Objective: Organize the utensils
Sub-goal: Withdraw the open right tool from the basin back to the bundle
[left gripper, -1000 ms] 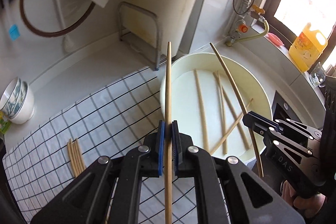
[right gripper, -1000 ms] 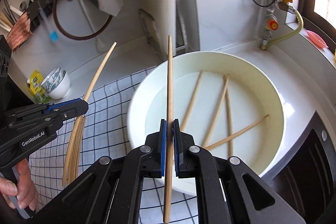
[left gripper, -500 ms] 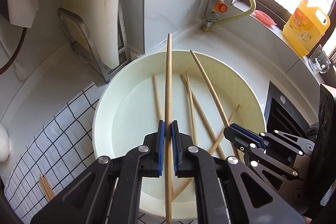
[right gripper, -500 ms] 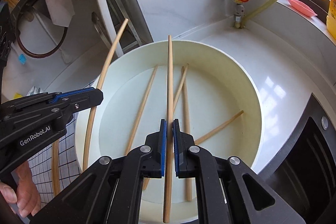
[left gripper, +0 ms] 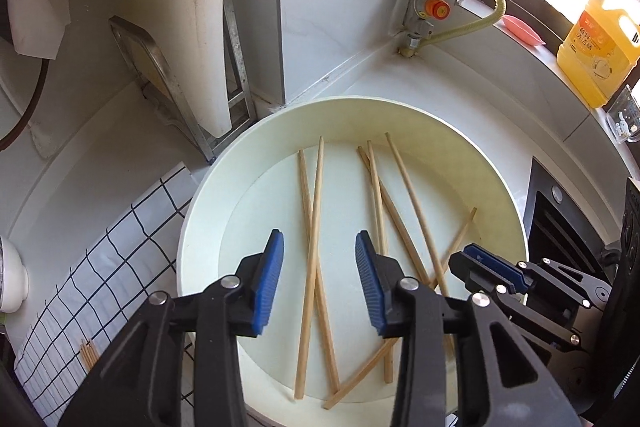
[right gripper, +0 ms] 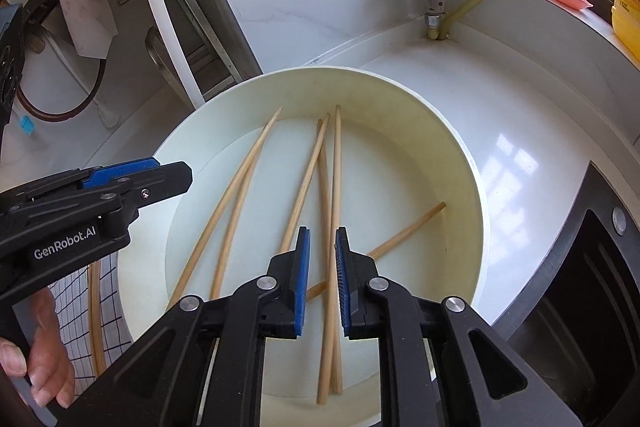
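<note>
Far left in the left wrist view, small white bowl (left gripper: pixel 12 283) sat at frame edge, contents not visible. Next, checked cloth (left gripper: pixel 100 267) on the counter (left gripper: pixel 460 83) carried a small bundle of chopsticks (left gripper: pixel 89 355). Centre: big white basin (left gripper: pixel 400 111) held the loose chopsticks (left gripper: pixel 310 247), several crossing each other on its flat bottom. Left gripper (left gripper: pixel 319 277) hung over the basin's near side, blue pads spread wide, nothing between them. Right gripper (right gripper: pixel 321 277) was over the same basin, jaws parted by a narrow gap, one chopstick (right gripper: pixel 335 219) lying in the basin under that gap, not pinched. Right of the basin, black stove edge (left gripper: pixel 560 211). Far right on the sill, yellow oil jug (left gripper: pixel 596 47) upright, pink dish (left gripper: pixel 522 31) beside it.
</note>
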`<state>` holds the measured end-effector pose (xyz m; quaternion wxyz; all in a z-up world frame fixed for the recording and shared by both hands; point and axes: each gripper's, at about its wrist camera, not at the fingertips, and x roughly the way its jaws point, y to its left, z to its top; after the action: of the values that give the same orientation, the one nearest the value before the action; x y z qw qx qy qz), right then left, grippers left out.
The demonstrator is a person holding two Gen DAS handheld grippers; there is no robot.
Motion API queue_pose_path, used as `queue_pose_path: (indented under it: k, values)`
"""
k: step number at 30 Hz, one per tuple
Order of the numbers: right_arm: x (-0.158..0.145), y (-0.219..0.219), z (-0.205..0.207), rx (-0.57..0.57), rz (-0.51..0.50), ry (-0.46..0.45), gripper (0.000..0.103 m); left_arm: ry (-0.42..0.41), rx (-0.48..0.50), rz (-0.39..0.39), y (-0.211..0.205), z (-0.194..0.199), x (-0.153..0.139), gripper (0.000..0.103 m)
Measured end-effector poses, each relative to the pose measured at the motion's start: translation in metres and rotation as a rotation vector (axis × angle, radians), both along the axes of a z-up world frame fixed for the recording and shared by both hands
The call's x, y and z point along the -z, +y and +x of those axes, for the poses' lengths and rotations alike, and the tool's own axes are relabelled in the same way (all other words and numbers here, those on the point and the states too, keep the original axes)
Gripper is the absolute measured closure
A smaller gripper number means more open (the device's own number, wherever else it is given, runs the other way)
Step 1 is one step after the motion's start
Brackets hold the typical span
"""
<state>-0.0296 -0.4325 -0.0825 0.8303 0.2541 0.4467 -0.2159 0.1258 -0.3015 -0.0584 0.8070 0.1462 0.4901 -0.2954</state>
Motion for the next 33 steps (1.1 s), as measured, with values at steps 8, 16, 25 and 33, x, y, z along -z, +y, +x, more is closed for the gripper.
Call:
queue_pose_path:
  k: [8, 16, 25, 33]
  values:
    - [-0.008, 0.016, -0.008, -0.017, -0.006, -0.019, 0.083, -0.023, -0.027, -0.010, 0.024, -0.012, -0.012, 0.056]
    - [-0.023, 0.047, -0.009, -0.064, -0.036, -0.024, 0.083, -0.041, -0.073, -0.020, 0.066, -0.029, -0.023, 0.056]
    - [-0.038, 0.090, 0.000, -0.145, -0.057, -0.047, 0.079, -0.064, -0.141, -0.014, 0.126, -0.047, -0.034, 0.056]
    - [-0.045, 0.130, 0.015, -0.230, -0.072, -0.050, 0.076, -0.061, -0.215, -0.002, 0.184, -0.063, -0.031, 0.056]
